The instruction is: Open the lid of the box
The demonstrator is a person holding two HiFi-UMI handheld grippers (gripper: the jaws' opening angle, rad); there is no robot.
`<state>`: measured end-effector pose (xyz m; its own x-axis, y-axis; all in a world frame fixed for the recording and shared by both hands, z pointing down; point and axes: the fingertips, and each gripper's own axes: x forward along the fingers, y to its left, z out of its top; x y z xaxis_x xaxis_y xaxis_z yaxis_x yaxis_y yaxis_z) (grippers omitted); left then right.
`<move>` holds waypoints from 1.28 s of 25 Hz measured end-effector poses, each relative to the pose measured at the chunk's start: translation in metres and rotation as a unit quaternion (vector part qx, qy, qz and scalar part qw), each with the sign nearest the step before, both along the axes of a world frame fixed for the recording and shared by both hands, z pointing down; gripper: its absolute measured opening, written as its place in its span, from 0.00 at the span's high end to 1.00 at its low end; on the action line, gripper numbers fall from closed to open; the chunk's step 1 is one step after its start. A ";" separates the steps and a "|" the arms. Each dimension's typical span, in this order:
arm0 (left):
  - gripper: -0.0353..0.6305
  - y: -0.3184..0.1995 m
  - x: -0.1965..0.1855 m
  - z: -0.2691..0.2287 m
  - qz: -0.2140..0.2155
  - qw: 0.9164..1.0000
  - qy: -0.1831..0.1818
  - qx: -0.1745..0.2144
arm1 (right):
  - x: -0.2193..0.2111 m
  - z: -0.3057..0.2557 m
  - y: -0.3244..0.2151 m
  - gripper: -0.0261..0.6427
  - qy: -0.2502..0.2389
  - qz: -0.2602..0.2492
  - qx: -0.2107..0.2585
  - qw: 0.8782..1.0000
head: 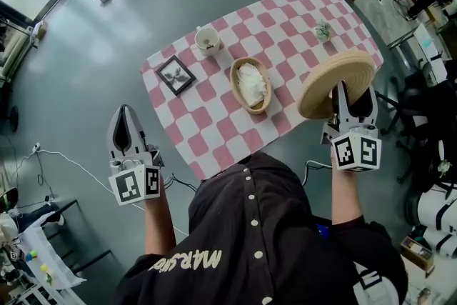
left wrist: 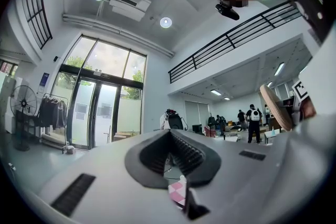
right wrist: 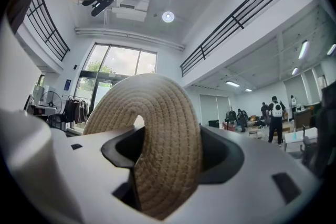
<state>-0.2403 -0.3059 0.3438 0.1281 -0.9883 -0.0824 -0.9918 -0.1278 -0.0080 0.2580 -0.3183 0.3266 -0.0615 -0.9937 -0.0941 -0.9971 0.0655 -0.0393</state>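
**Lid clear of the box; set-down pending**

Tabletop first: the pink-and-white checked table (head: 285,25) is carrying everything belonging to the task except the lid. The round, coiled straw-coloured woven lid (head: 335,82) is hanging in the air over the table's right near edge, tilted, well apart from its base. The oval woven basket box (head: 233,86) is standing open near the middle of the table, with white filling showing inside.

Step in hand, as judged: the opening itself is looking done, since the lid is off and raised. What is remaining is a place to put it. The next move is calling for a lowering onto a bare stretch of cloth beside the box, keeping clear of the white cup (head: 207,40), the black-framed picture (head: 176,74) and the small potted plant (head: 323,30), with the lid levelled before release so that it is not rolling on its edge.

Pose: the right gripper (head: 351,105) is pointing forward over the table edge, the arm stretched out. In the right gripper view the jaws are pinching the lid's (right wrist: 163,134) rim, the coil standing edge-on between them. The left gripper (head: 126,118) is hanging idle over the floor, off the table's left near corner and well apart from the box. In the left gripper view its jaws are pressing together with nothing between them.
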 end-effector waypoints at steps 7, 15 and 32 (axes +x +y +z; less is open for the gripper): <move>0.94 -0.002 0.000 0.002 0.002 1.000 0.001 -0.003 | -0.005 0.002 -0.002 0.50 0.007 -0.005 -0.001 1.000; 0.94 -0.003 0.000 0.002 0.005 1.000 0.002 -0.001 | -0.015 0.006 -0.007 0.50 0.011 -0.023 0.001 1.000; 0.94 -0.009 0.003 0.003 0.009 1.000 0.003 -0.003 | -0.025 0.009 -0.016 0.50 0.008 -0.033 -0.009 0.999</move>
<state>-0.2375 -0.3146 0.3471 0.1459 -0.9863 -0.0767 -0.9892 -0.1463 -0.0009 0.2326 -0.3340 0.3358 -0.1290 -0.9888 -0.0752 -0.9910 0.1313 -0.0259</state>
